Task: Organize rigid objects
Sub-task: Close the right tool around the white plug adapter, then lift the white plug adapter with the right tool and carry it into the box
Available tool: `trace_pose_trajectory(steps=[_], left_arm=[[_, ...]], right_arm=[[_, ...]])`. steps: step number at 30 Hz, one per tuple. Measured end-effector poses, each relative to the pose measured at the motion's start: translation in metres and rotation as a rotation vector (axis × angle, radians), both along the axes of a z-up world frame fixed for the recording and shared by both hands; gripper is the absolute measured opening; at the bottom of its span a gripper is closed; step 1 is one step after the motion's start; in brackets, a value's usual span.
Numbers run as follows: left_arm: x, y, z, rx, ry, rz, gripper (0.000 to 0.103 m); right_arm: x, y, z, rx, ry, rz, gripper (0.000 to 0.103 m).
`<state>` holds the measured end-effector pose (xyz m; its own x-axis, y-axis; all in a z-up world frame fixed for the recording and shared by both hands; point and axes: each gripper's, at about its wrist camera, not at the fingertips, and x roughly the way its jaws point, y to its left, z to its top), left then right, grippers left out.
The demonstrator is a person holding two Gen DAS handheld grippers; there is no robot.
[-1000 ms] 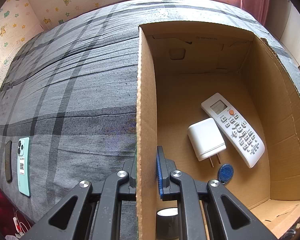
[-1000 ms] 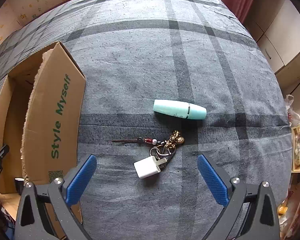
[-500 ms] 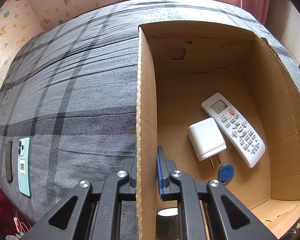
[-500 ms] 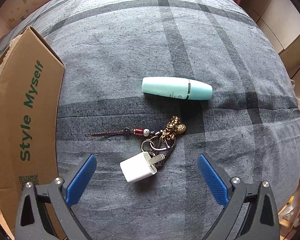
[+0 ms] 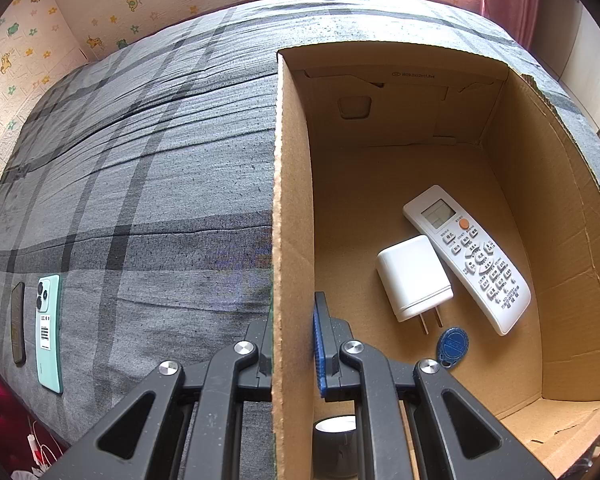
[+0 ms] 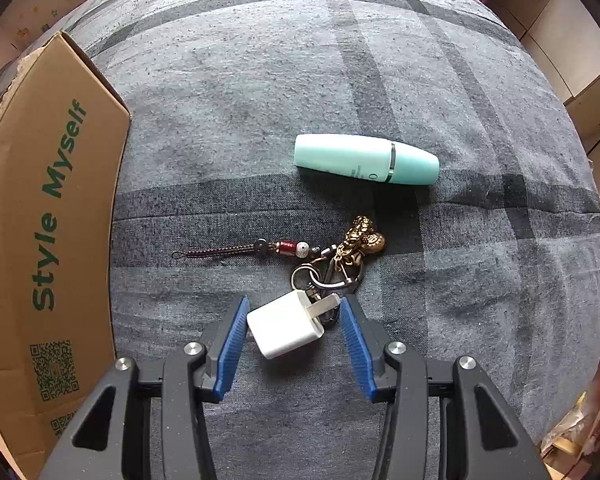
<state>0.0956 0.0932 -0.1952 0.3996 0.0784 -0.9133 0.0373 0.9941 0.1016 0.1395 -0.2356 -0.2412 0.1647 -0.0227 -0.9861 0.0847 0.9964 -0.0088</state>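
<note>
Pick-up step. The right gripper (image 6: pixel 294 334), its jaws just closing, brackets the small white charger (image 6: pixel 286 328) on the bed beside the keyring (image 6: pixel 336 264); pad contact looks incomplete. The left gripper (image 5: pixel 294 344) clamps the cardboard box (image 5: pixel 292 208) wall. Next: finish the squeeze, lift clear of the keyring, carry to the box.

Grey plaid bed (image 6: pixel 260 100) — box (image 6: pixel 40 200), charger (image 6: pixel 284 330), keychain (image 6: pixel 340 252), tube (image 6: pixel 364 159), phone (image 5: pixel 49 332).

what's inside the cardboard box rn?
Inside the cardboard box: white remote, large white charger, blue key fob, and a dark cylinder partly hidden behind the left gripper, clamped on the box wall.
</note>
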Motion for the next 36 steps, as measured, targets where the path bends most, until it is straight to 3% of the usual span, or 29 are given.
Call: trace_pose_trajectory(steps=[17,36], left_arm=[[0.000,-0.001,0.000,0.005,0.001,-0.001,0.014],[0.000,-0.002,0.000,0.006,0.002,-0.001,0.014]], right_arm=[[-0.011,0.002,0.036,0.003,-0.038,0.028,0.047],[-0.013,0.043,0.112,-0.014,-0.157,0.155,0.047]])
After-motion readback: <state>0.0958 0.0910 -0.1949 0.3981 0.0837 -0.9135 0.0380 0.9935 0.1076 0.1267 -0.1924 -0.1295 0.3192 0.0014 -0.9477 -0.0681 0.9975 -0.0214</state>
